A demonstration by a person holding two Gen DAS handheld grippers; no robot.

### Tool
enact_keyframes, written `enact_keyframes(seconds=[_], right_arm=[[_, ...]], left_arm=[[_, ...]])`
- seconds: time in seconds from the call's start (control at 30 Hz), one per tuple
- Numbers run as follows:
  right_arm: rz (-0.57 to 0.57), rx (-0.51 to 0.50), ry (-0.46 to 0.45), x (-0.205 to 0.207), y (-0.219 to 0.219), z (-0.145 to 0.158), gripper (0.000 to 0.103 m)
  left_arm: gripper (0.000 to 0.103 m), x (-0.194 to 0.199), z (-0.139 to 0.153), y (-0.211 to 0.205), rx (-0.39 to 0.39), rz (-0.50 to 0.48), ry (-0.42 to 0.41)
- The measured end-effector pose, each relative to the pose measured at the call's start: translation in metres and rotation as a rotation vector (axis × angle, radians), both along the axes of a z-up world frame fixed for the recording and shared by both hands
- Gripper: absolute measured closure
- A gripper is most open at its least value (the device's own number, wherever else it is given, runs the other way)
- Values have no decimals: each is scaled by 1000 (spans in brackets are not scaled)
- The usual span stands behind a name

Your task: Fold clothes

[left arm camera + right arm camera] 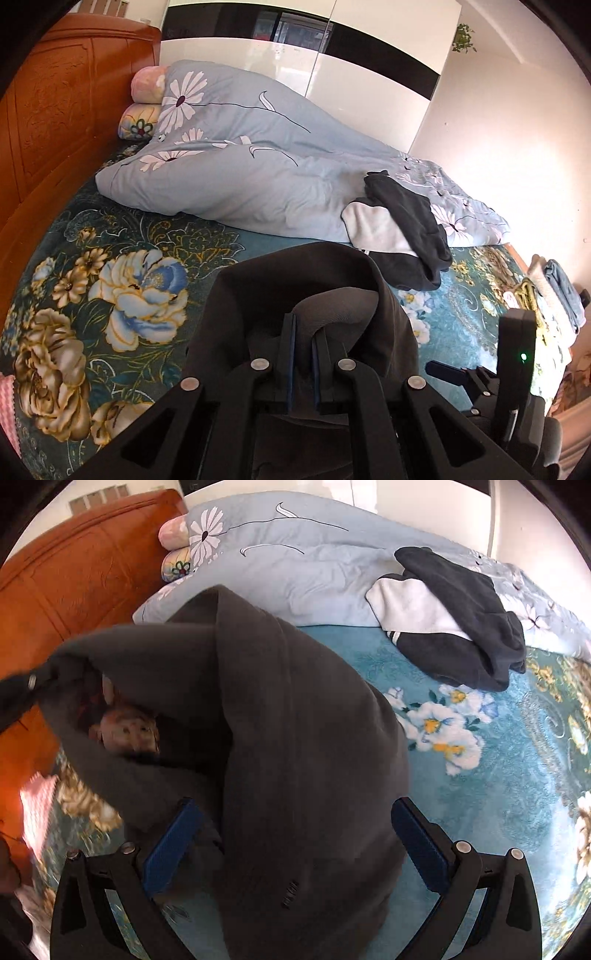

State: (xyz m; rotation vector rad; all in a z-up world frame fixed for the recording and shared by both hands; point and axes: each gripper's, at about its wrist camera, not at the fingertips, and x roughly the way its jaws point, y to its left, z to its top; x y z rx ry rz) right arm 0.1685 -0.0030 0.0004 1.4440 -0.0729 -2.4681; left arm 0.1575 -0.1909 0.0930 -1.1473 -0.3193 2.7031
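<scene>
A dark grey garment (314, 273) is lifted over the floral bedspread (110, 280). My left gripper (303, 328) is shut on a fold of it, with cloth bunched between the blue pads. In the right wrist view the same garment (295, 738) hangs in a broad drape, and its left end is pinched by the left gripper (26, 686) at the frame edge. My right gripper (295, 823) stands open and wide, and the drape hangs between its fingers (173, 842) without being squeezed. The right gripper's body (517, 369) shows low right in the left wrist view.
A navy and white garment (454, 620) lies crumpled against the light blue flowered duvet (240, 166) at the back of the bed. The wooden headboard (55, 110) rises on the left with two pillows (144, 103). A stack of folded clothes (550, 295) sits at the right edge.
</scene>
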Motion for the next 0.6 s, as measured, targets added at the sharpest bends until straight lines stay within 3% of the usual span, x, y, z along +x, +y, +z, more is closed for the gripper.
enact_keyframes(seconds=[0.07,0.13,0.2,0.3,0.43,0.6], right_arm=[[-3,-24,-17,-8,-3,0,6],[-11,-22,-48,-15,-4,-4,29],[-27,-8,-109,-22,-2,-15,69],[-44,-3,-139,-27,12,-19,86],[-95,3,-106,-36,48,-1,93],[-199,39,29,-58,115,64,94]], left_arm=[[95,3,2,1,13,-13,10],[95,4,3,1,32,-20,14],[95,4,3,0,57,-24,9],[95,5,5,1,66,-24,18],[95,5,22,6,49,-34,80],[96,3,58,15,65,-54,198]])
